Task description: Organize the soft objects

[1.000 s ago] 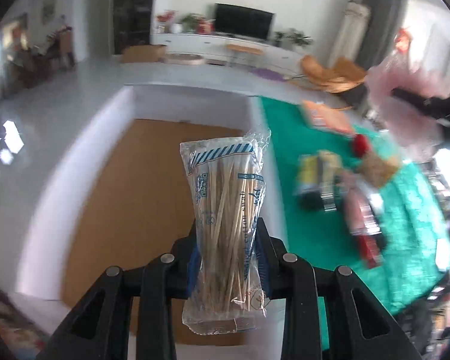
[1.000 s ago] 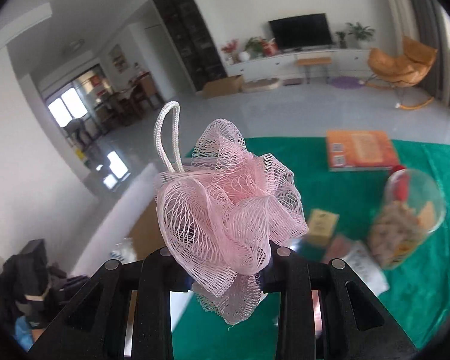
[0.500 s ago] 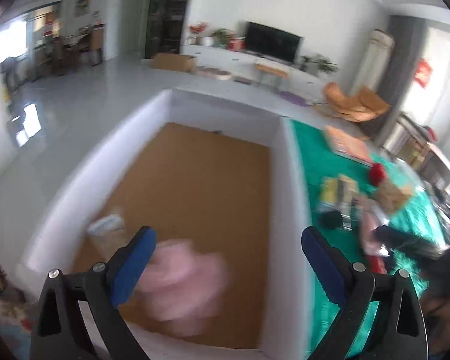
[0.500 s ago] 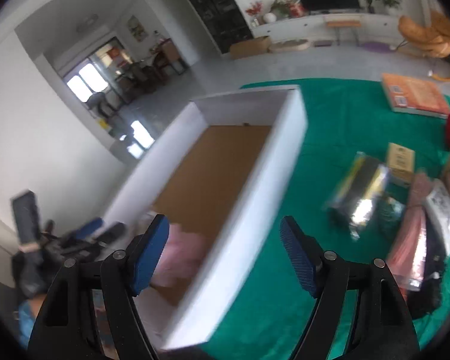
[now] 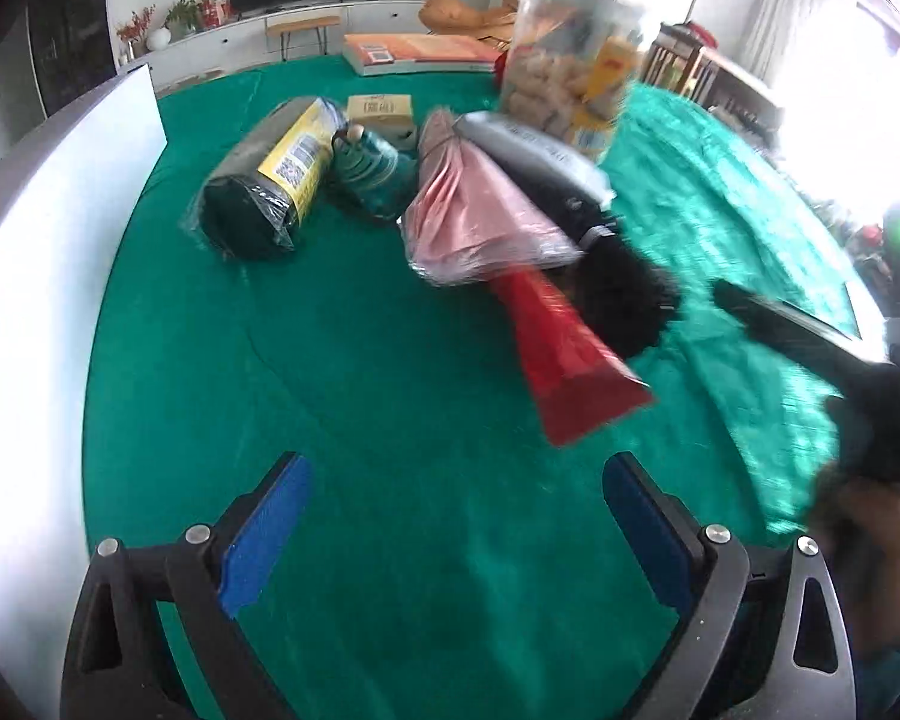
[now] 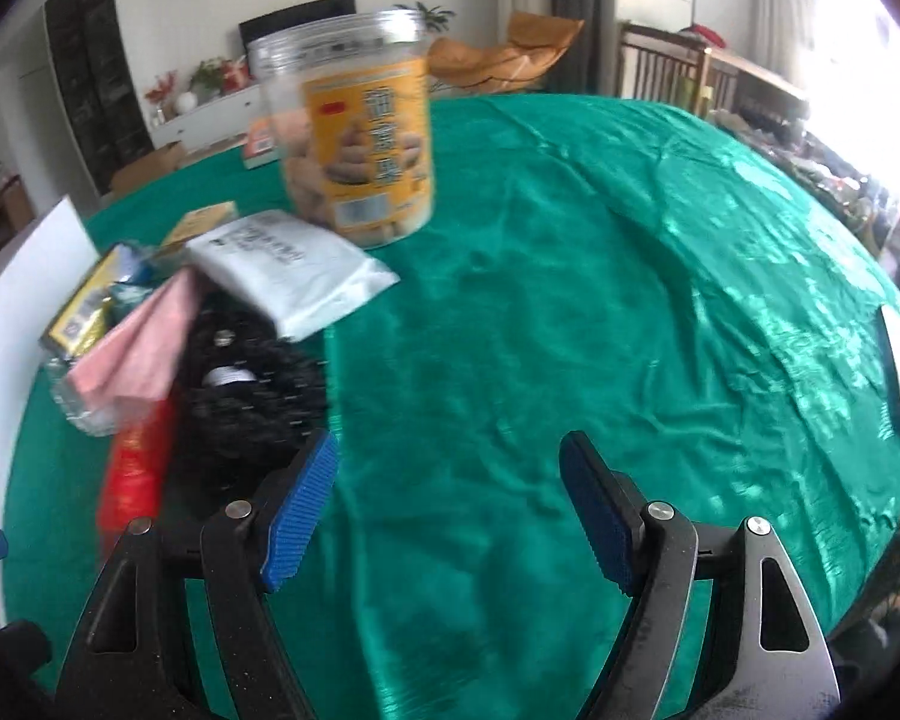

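Your worktop (image 5: 390,396) under its green cloth now filled both views where the white box (image 5: 60,192) had been, so you had swung back from the drop to the pile. Both tools, left tool (image 5: 456,516) and right tool (image 6: 450,504), stood apart and empty, the skewer pack and pink puff gone from them. The next soft things, the pink bag (image 5: 480,210), black fluffy item (image 6: 252,396) and roll (image 5: 270,180), lay just ahead beside the jar (image 6: 354,120).
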Available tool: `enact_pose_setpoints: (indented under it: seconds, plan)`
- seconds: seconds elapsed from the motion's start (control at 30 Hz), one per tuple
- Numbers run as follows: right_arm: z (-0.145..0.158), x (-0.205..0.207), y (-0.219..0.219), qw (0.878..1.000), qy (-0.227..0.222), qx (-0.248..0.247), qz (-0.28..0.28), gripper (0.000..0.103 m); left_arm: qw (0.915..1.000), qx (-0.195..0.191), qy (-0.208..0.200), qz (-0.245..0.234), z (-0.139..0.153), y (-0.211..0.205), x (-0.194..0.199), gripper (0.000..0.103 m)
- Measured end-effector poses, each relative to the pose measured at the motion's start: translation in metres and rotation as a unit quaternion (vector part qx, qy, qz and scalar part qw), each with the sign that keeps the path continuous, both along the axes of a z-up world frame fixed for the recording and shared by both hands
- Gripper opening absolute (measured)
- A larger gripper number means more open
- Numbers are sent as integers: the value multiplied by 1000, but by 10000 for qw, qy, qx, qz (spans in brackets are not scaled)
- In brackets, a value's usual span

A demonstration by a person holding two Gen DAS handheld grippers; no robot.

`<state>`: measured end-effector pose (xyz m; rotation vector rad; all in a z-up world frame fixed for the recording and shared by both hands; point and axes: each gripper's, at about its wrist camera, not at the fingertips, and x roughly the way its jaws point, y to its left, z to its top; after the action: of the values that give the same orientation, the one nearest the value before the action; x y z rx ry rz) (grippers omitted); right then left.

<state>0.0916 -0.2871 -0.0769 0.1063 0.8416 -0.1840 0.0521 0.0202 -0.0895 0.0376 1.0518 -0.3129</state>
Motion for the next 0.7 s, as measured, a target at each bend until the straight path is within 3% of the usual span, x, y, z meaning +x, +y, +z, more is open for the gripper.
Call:
enact_pose_setpoints:
  seconds: [0.07,0.13,0.27,0.47,0.7]
  plan:
    - [-7,-3,-21,9986,83,443,-281,79,9998,165,-95,21,-9,-6,14,97]
    - [-13,1,-32,9972,149,556,-474,79,9990,349,-253,74,-16,-10,29,97]
    - [-17,8,-36,9978,127,341,-555,82,9974,429,-569,142,-22,-16,48,103]
    - [-21,11,-28,9984,266,22,-492,86,9974,401,-565,198,-23,-14,62,103]
    - [-21,5,-20,9985,274,-19,-482,88,9974,399,-569,200,-23,-14,62,103]
